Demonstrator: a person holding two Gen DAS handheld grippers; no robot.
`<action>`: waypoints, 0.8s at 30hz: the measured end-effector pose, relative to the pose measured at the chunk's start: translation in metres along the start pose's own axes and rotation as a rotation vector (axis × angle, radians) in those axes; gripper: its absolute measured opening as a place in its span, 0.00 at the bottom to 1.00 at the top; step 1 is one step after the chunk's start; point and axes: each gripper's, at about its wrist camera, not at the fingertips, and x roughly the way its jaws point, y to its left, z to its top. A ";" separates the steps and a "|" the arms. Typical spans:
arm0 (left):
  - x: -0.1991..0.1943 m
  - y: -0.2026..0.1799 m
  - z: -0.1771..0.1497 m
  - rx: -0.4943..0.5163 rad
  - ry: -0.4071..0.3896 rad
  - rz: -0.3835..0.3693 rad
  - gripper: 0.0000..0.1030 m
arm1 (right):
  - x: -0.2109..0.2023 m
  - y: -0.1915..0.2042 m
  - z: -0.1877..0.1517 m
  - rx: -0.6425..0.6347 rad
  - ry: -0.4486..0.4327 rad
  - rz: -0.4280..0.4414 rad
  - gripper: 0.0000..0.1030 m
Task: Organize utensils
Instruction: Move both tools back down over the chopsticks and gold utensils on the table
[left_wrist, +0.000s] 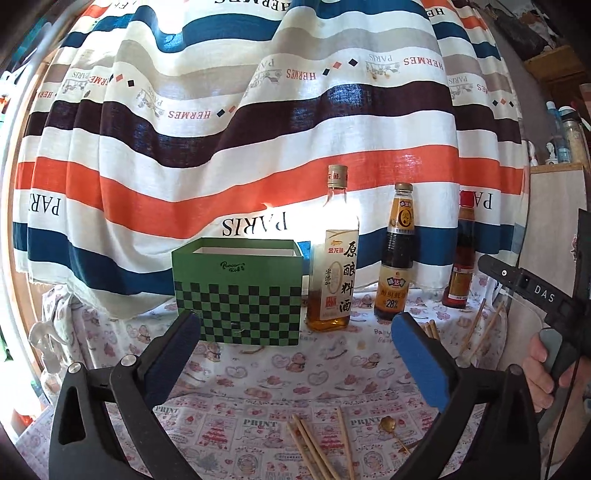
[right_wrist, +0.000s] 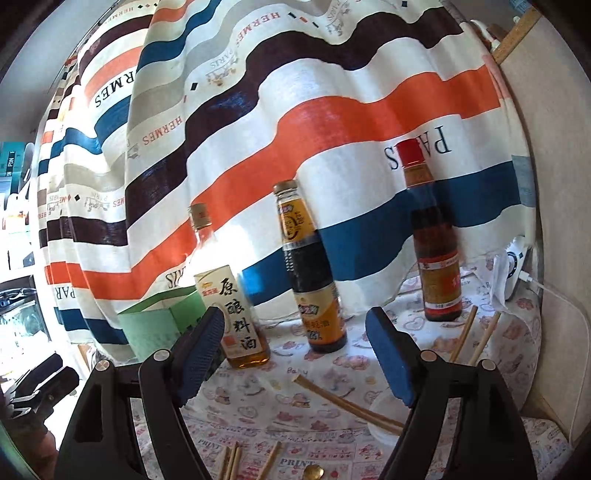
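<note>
Right now both sets of tongs hang above the table (left_wrist: 258, 391) with nothing between their blue pads. The left tongs (left_wrist: 295, 363) are spread wide and released, aimed at a green box (left_wrist: 238, 291) with a black checkered band, which stands open-topped at the back of the patterned cloth. The right tongs (right_wrist: 295, 354) are likewise spread and hold nothing.

Loose chopsticks (left_wrist: 314, 448) lie on the cloth below the left tongs, beside a small gold spoon (left_wrist: 392, 428) (its bowl faces the bottles). More chopsticks (right_wrist: 347, 400) lie slanted ahead of the right tongs, their far ends on a clear round lid (right_wrist: 388, 421), and another pair (right_wrist: 471, 338) rests near the red-capped bottle (right_wrist: 436, 251). Right of the box stand a cooking wine bottle (left_wrist: 334, 258) and a dark sauce bottle (left_wrist: 397, 258), close together, in front of a striped curtain (left_wrist: 258, 129).
</note>
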 end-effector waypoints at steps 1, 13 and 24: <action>0.000 0.002 -0.002 0.001 0.000 -0.002 0.99 | 0.000 0.005 -0.002 -0.009 0.010 0.002 0.78; 0.012 0.013 -0.042 -0.077 0.044 0.047 0.99 | -0.033 0.031 -0.043 -0.118 0.099 0.023 0.82; 0.043 0.030 -0.078 -0.166 0.194 -0.035 0.99 | -0.014 0.010 -0.096 -0.135 0.207 -0.057 0.82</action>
